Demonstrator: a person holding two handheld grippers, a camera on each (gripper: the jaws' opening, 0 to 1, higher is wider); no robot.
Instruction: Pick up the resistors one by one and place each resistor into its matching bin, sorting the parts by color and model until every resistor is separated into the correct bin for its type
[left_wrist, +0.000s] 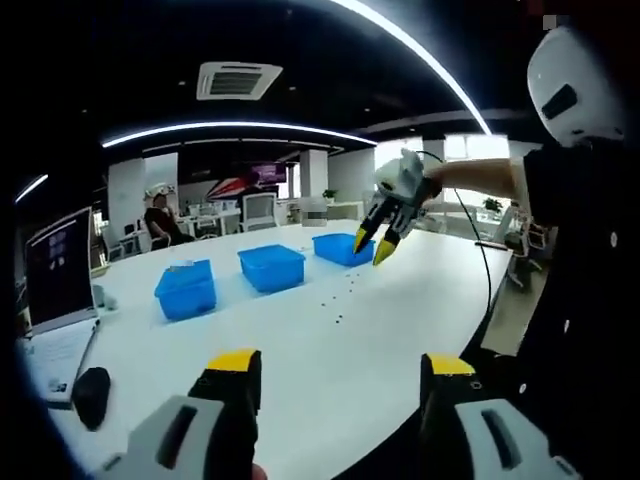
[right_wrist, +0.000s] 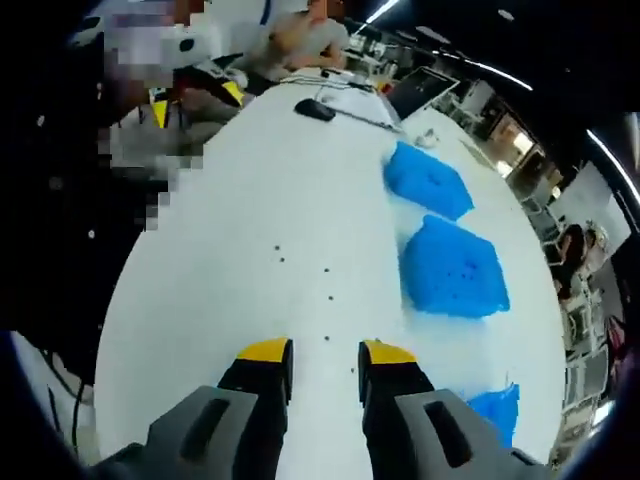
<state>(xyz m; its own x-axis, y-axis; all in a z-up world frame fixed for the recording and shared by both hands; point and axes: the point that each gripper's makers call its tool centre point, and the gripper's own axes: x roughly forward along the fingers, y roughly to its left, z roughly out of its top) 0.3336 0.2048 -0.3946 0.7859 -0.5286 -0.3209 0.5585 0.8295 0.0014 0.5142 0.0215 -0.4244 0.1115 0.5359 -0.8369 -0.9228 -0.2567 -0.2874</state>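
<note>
Resistors scattered on table, bins in a row

Resistors (right_wrist: 328, 297), small dark specks, lie loose on the white table (left_wrist: 330, 370) just in front of three blue bins (left_wrist: 271, 267); more specks sit inside the middle bin (right_wrist: 452, 268). Right gripper (right_wrist: 325, 352) hangs above the specks, jaws slightly parted, holding nothing. Left gripper (left_wrist: 340, 365) is near the table's edge, jaws wide apart and empty. A black mouse (left_wrist: 91, 392) and a laptop (left_wrist: 55, 270) rest at the far end.

Three open blue plastic bins (left_wrist: 272, 267) stand in a row on the white bench (left_wrist: 330, 370); tiny dark resistors (right_wrist: 327, 269) (mere specks) lie scattered beside them.
</note>
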